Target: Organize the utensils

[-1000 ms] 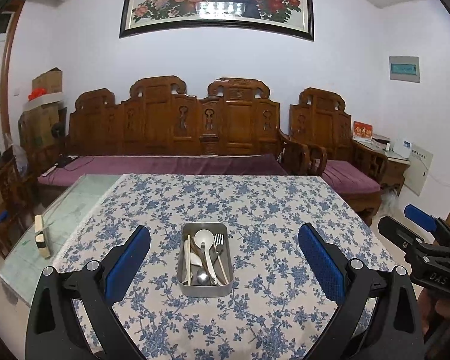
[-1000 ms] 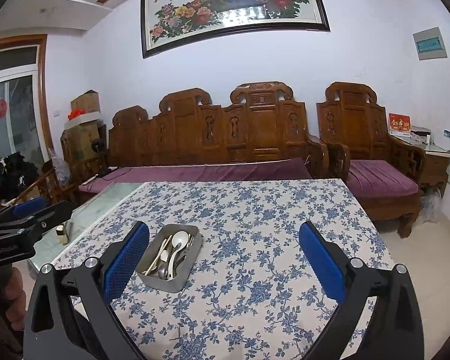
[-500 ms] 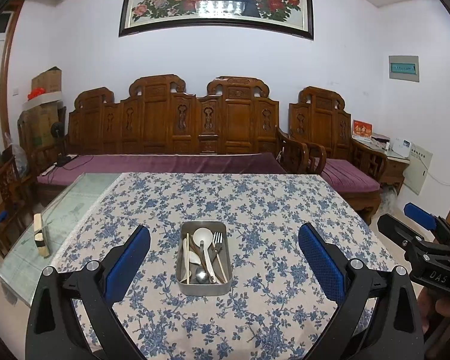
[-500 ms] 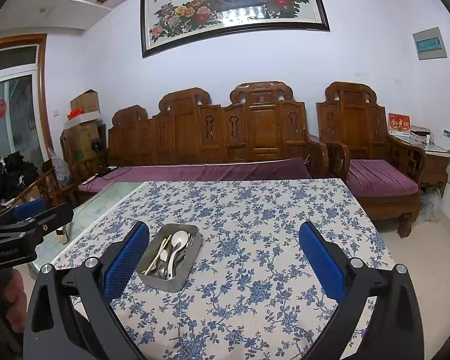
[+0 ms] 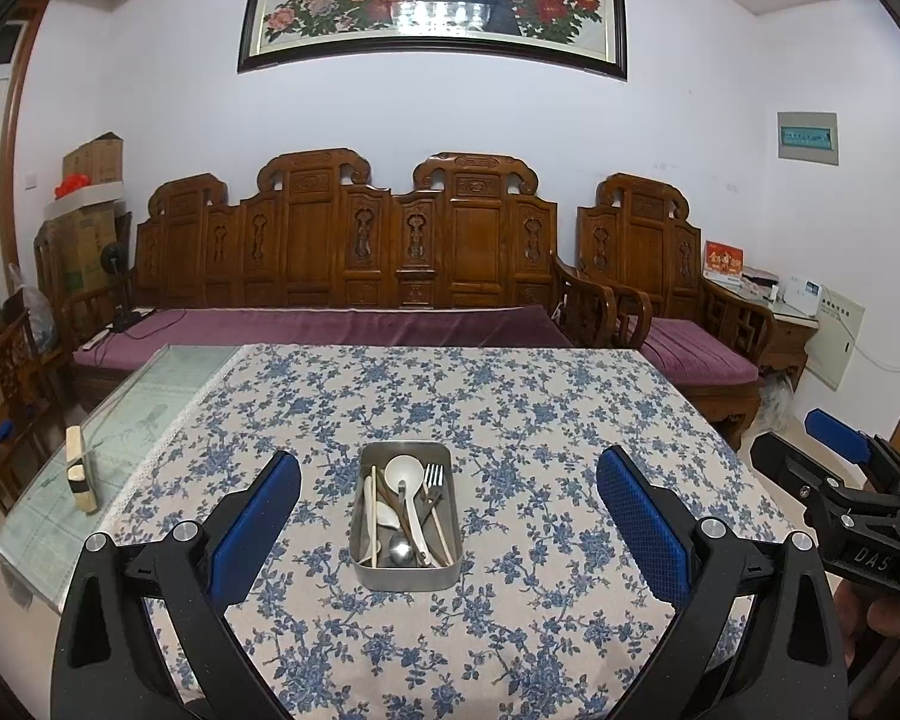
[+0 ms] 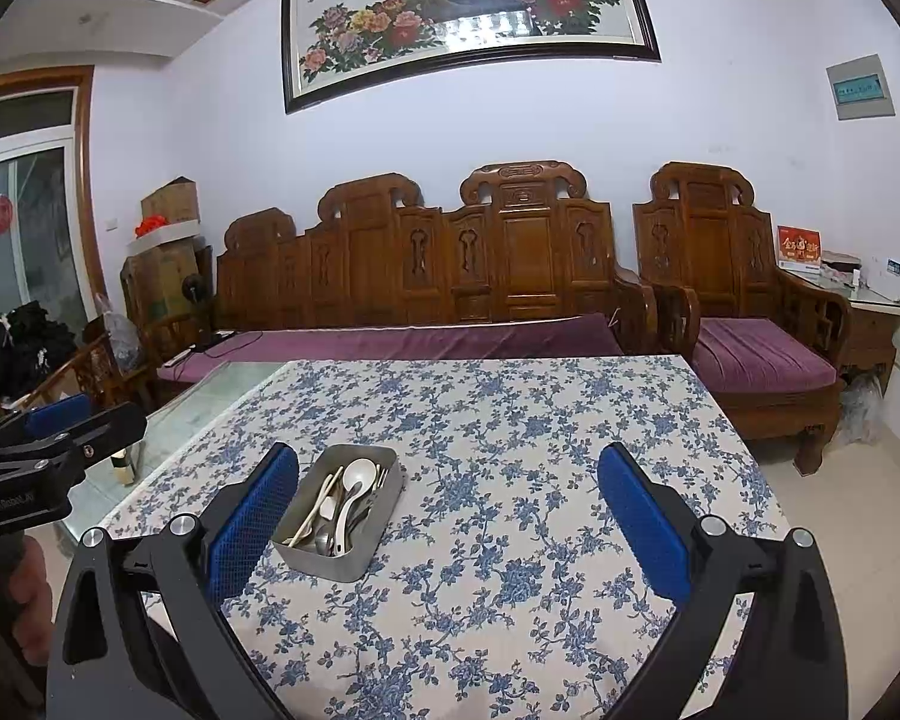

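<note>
A metal tray stands on the blue-flowered tablecloth near its front. It holds a white spoon, a fork, a metal spoon and chopsticks, all mixed. My left gripper is open and empty, held above and in front of the tray, which shows between its fingers. My right gripper is open and empty, to the right of the tray, whose near end lies beside its left finger.
A small wood block lies on the bare glass table part at the left. A carved wooden sofa with purple cushions stands behind the table, an armchair at the back right. The table's front edge is just below both grippers.
Both grippers have barely shifted; the tray has slid slightly up in the left wrist view. Both stay open and empty.
</note>
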The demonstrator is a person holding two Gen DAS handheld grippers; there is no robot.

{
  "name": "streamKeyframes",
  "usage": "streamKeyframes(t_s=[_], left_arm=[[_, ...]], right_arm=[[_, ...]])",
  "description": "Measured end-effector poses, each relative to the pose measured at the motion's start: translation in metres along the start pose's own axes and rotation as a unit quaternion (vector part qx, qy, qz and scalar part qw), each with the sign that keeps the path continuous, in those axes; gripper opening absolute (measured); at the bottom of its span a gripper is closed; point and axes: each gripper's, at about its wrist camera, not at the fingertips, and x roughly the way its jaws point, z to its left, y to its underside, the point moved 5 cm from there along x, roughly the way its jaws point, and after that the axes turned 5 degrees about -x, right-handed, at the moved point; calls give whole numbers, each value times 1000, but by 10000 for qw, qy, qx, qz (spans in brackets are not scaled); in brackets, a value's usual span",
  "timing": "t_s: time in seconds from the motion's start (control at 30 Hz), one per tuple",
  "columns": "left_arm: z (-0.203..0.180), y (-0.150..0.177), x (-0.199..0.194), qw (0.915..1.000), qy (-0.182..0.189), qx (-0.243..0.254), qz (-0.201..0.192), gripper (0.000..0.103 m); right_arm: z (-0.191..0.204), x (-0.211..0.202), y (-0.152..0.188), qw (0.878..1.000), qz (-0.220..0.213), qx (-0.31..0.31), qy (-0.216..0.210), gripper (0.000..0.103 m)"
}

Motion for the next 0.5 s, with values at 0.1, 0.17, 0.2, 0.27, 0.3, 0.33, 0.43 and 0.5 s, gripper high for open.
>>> streamKeyframes(t_s=[0.1, 0.17, 0.2, 0.27, 0.3, 0.33, 0.43, 0.5], left_arm=[[0, 0, 0, 10000, 3, -1, 0, 95], [0, 0, 0, 10000, 4, 2, 2, 95], [0, 1, 0, 10000, 4, 8, 3, 95], [0, 0, 0, 10000, 0, 1, 2, 95], [0, 1, 0, 10000, 6, -2, 4, 95], [0, 0, 0, 10000, 8, -3, 5, 95], [-1, 0, 0, 10000, 6, 1, 5, 95], [-1, 0, 0, 10000, 10, -3, 8, 95]], right_arm=[[0, 0, 0, 10000, -2, -3, 4, 100], [0, 0, 0, 10000, -5, -10, 8, 100], [0, 0, 1, 10000, -4, -13, 10, 100], [0, 0, 1, 10000, -4, -9, 10, 100], [0, 0, 1, 10000, -4, -13, 14, 100], [0, 1, 2, 10000, -1, -13, 11, 100], [-1, 1, 3, 10000, 2, -13, 13, 100], [-1, 1, 3, 10000, 3, -14, 13, 100]])
